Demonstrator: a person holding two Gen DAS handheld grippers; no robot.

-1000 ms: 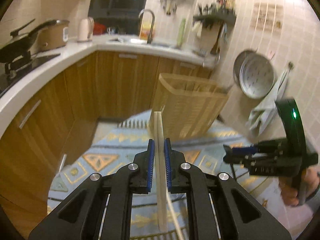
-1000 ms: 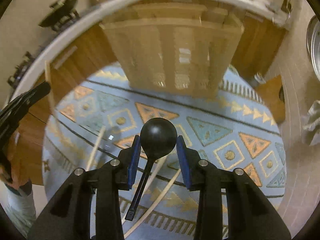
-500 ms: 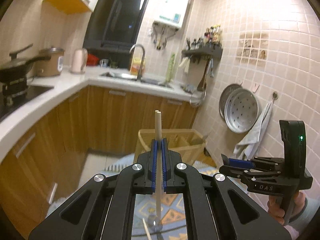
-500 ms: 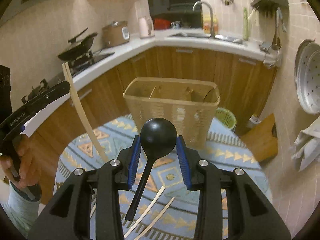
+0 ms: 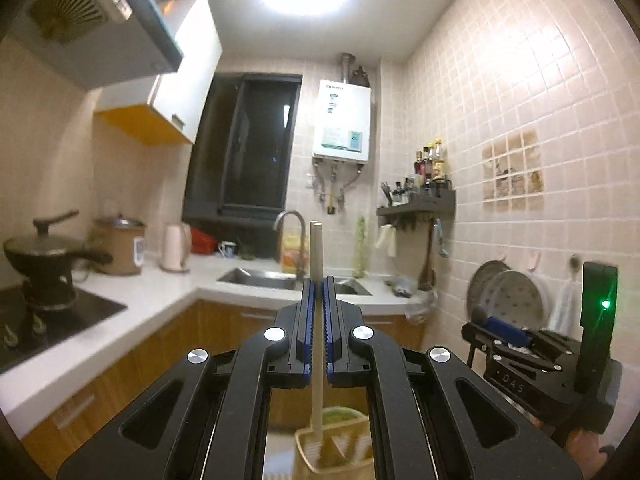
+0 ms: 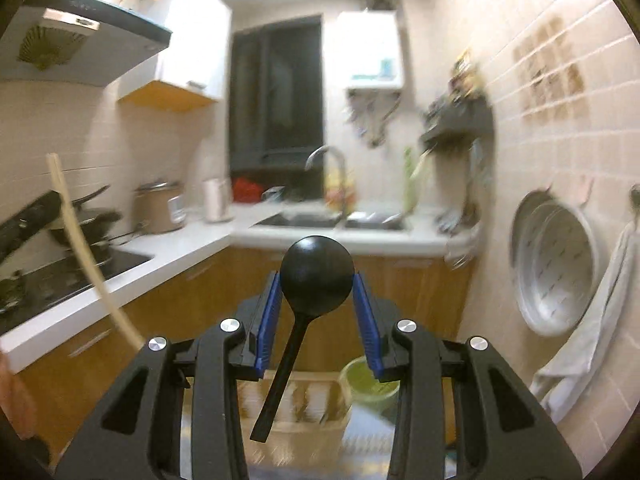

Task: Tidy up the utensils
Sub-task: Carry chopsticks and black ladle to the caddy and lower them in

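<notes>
Tiled kitchen walls, a dark window and a white table (image 5: 168, 300) with a sink (image 5: 260, 278) fill both views. Our left claw (image 5: 317, 300) is closed tight on a pair of pale chopsticks (image 5: 315, 252), held upright, their lower ends above a basket (image 5: 332, 452) on the floor. Our right claw (image 6: 316, 292) is partly open, its pads pressing the round bowl of a black spoon (image 6: 316, 280), handle hanging down toward the basket (image 6: 296, 412).

Basket (image 5: 332, 452) on floor below, sink (image 5: 256, 278) behind
</notes>
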